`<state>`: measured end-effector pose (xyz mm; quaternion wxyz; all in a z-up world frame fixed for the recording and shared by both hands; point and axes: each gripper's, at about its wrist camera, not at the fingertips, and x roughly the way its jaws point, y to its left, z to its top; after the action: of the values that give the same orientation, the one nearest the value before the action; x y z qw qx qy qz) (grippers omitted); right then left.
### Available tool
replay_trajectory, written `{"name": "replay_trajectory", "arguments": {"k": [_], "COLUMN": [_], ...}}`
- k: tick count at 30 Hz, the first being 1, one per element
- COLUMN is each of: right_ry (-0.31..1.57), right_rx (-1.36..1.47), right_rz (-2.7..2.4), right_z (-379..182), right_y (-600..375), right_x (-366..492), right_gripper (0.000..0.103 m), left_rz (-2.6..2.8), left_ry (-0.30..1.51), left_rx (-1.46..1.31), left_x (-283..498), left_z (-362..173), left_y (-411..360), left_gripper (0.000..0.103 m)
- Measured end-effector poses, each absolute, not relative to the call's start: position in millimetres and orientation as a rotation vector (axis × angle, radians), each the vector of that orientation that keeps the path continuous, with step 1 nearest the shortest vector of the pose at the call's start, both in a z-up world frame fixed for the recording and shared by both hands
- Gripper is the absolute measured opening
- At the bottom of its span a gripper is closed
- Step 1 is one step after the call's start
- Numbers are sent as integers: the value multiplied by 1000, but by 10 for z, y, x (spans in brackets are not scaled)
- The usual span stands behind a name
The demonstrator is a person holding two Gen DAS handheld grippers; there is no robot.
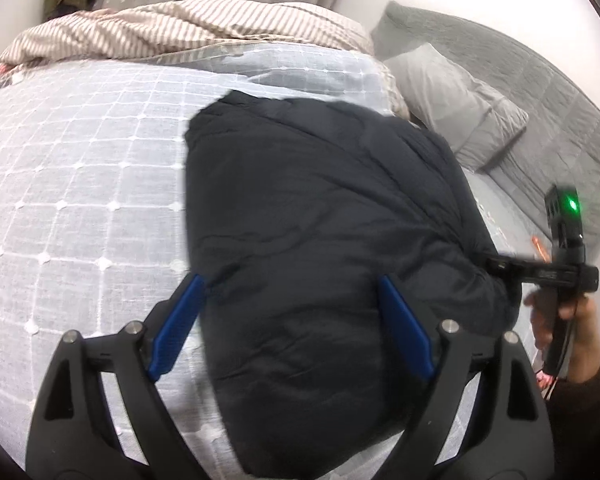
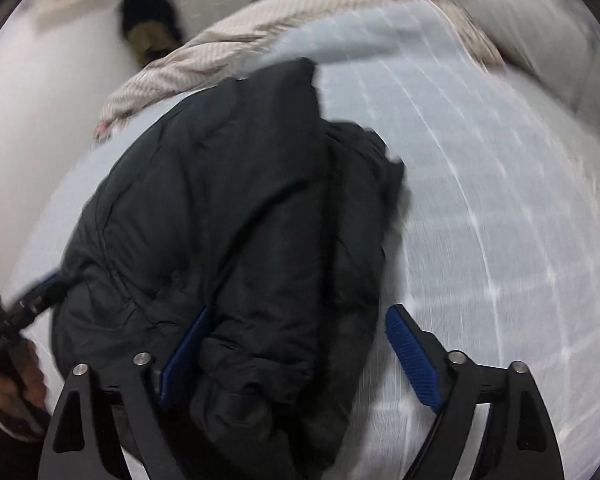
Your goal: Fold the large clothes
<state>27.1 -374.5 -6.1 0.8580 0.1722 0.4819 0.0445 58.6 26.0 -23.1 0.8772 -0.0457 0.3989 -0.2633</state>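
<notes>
1. the black puffer jacket [image 1: 320,240] lies folded in a bundle on the bed [image 1: 80,168], over its white grid cover.
2. your left gripper [image 1: 292,320] has its fingers apart, straddling the bundle's near end; nothing is clamped.
3. your right gripper [image 2: 296,356] is also spread, one finger over the jacket, the other over bare cover.
4. the bundle's long axis runs away from both grippers, toward the striped blanket [image 1: 172,28].
5. neither hand looks clearly nearer; both hang at the near end.
</notes>
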Motion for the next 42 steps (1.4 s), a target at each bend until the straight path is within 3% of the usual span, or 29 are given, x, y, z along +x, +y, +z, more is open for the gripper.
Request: {"name": "replay_trajectory", "arguments": {"k": [3,9,18,22,30,35,42], "right_ry": [980,971,1030,1001,888,747,498], "right_rx": [575,1049,1301,1276,1191,1128,1117], "right_rz": [167,274,348,346,403,410,364], "right_z": [-50,-433,-915,-874,-672,-387,6], "right_y": [-4006,-4440,-4418,-4368,-4354,-4537,-5188], "right_x": [147,132,237,235,219,98,-202], "right_gripper": [91,95,95,92,56,52,52], "left_rz": [-550,-625,-700,-712,-749,-809,-969], "left_ry": [890,1127,1287,1259,1111,1040,872], "left_rx": [-187,-507,-836,-847,-624,-514,-410], "left_x": [689,987,1169,1155,1012,1061,1166], "left_z": [-255,-630,-1165,-1167,-720,-375,85], "left_y": [393,614,702,665,338,-41,-830], "left_gripper": [100,101,102,102,93,87,86]}}
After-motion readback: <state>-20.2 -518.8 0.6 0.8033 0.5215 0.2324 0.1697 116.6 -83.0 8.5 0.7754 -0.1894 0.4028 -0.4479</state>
